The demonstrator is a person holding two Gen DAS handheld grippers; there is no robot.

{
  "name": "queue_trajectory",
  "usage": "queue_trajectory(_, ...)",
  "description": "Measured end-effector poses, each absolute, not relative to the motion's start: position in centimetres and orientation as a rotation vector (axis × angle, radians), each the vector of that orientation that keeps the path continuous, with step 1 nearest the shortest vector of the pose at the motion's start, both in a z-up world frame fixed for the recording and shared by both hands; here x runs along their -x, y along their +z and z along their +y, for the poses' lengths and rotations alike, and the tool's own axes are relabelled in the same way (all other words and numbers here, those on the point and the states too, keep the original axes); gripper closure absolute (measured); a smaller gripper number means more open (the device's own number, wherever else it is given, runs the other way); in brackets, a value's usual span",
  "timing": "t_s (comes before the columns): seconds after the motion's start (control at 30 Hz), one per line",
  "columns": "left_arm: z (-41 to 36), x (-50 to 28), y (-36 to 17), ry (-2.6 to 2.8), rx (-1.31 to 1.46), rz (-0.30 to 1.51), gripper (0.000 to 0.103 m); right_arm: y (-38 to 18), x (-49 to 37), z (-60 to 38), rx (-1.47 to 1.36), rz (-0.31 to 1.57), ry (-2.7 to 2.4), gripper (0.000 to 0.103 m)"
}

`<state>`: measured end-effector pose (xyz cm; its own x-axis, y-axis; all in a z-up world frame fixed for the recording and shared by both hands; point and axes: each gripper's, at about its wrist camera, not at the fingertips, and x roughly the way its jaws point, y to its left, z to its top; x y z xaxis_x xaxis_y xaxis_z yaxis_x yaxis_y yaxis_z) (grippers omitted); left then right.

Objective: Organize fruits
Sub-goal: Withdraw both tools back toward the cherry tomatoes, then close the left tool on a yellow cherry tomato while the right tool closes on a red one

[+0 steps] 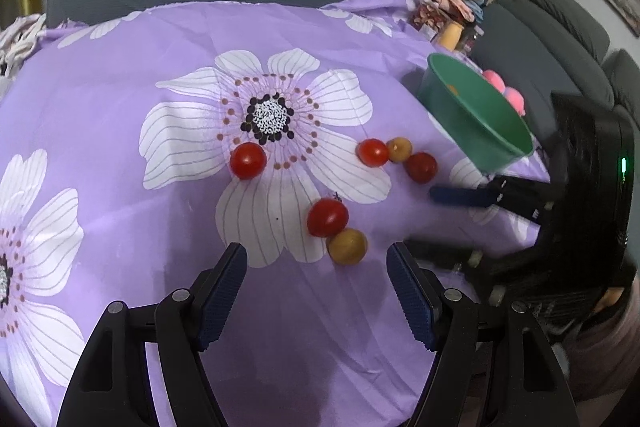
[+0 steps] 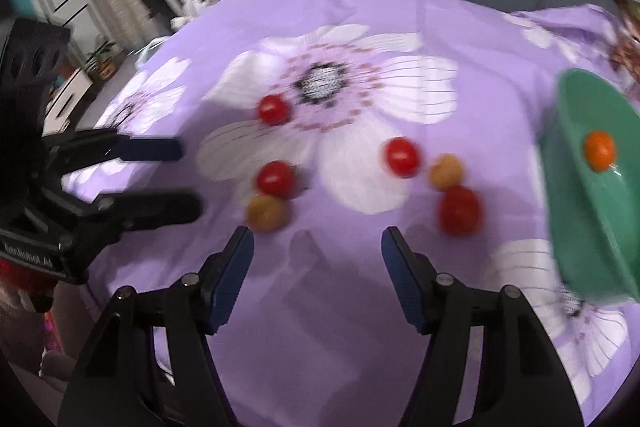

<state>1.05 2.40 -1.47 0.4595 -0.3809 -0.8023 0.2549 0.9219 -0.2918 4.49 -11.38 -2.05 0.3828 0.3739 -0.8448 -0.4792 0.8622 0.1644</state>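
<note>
So both grippers are empty right now with their jaws spread wide. The left gripper [image 1: 316, 259] hangs low over the purple flowered cloth [image 1: 120, 99], and the closest fruit sits just ahead of it, a touch right of centre: a yellowish tomato [image 1: 347, 245] touching a red tomato [image 1: 327, 217] right behind it. They're round, so no real long axis to line up with, but since the two touch, grabbing one probably nudges the other. The right gripper [image 2: 317, 239] is also over the cloth; in its own view (pretty blurry) that same pair lies ahead-left and a second cluster ahead-right: red tomato [image 2: 459, 209] nearest, a yellowish one [image 2: 446, 171] and another red one [image 2: 402, 155] beyond. A lone red tomato [image 1: 248, 160] sits farther out on the big white flower. The green bowl [image 2: 580, 211] is over on the right, tilted, already with an orange tomato [image 2: 599, 149] inside. My guess: right arm takes the right cluster since it's nearer the bowl, left takes the touching pair. Nothing blocks either path, but the grippers are close enough to crowd each other.
</note>
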Motion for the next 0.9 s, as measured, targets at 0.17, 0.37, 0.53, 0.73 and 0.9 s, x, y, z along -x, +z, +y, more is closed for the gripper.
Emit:
queue_trajectory(0.17,1.3,-1.2,-2.3,-0.408,0.115,1.047,0.03,-1.8,-5.3,-13.6,0.086,1.04,0.485,0.038)
queue_trajectory(0.37,0.4,-1.5,-2.9,-0.42,0.105,1.073,0.034,-2.1,-5.5,-14.2,0.074,1.045,0.48,0.04)
queue_trajectory(0.53,0.1,-1.9,-2.8,-0.412,0.093,1.073,0.034,-2.5,-5.8,-14.3,0.067,1.048,0.463,0.044)
queue_trajectory(0.73,-0.8,-2.0,-3.3,-0.416,0.069,1.097,0.041,-2.7,-6.6,-14.9,0.097,1.035,0.397,0.046)
queue_trajectory(0.9,-1.5,-2.2,-3.5,-0.415,0.059,1.111,0.047,-3.0,-7.7,-14.6,0.153,1.03,0.388,0.047)
